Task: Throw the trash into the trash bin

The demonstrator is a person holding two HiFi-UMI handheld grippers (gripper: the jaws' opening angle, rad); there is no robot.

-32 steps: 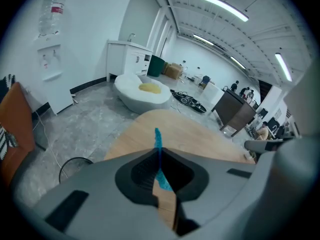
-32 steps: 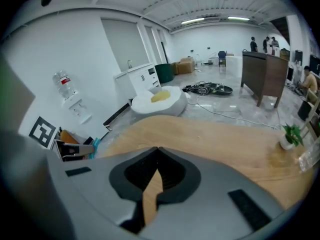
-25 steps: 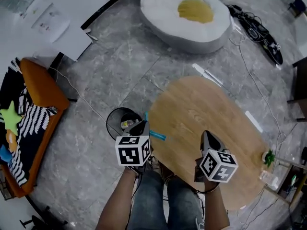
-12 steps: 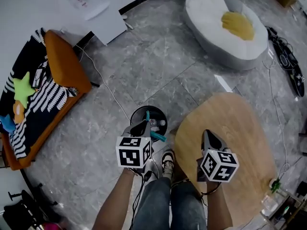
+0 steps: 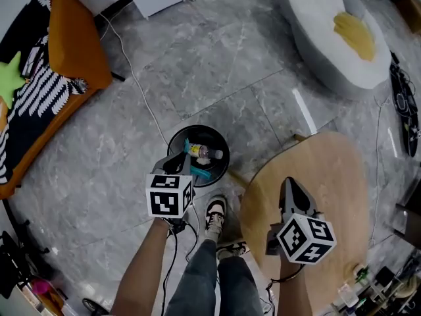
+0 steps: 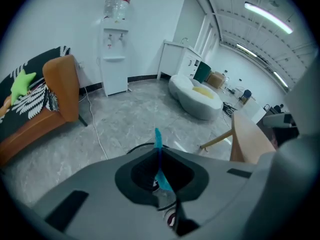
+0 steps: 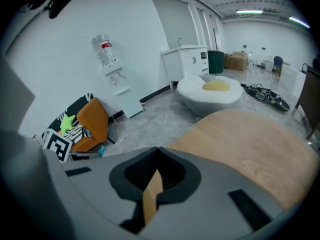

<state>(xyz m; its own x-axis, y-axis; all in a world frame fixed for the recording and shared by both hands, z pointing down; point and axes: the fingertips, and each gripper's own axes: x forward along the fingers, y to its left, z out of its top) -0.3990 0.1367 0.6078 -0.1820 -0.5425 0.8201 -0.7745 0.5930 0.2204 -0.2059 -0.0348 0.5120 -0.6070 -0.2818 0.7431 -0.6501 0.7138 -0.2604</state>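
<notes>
- Nearest the body, the right gripper (image 5: 289, 184) hangs over the wooden table (image 5: 332, 176), its jaws pressed together with nothing between them. It has no part in this step.
- Just ahead of the shoe (image 5: 214, 211), the left gripper (image 5: 179, 164) is clamped tight on a thin blue strip (image 5: 201, 172) of trash, whose free end pokes past the jaw tips.
- Beyond the tips sits the round black trash bin (image 5: 197, 127), with a bottle (image 5: 204, 152) already inside. The strip seems to lie over the bin's near rim.
- The release looks best made low over the middle of the mouth, with the jaws opened wide, since so light a strip may cling or drift.
- Farther off stands an orange chair (image 5: 75, 38).
</notes>
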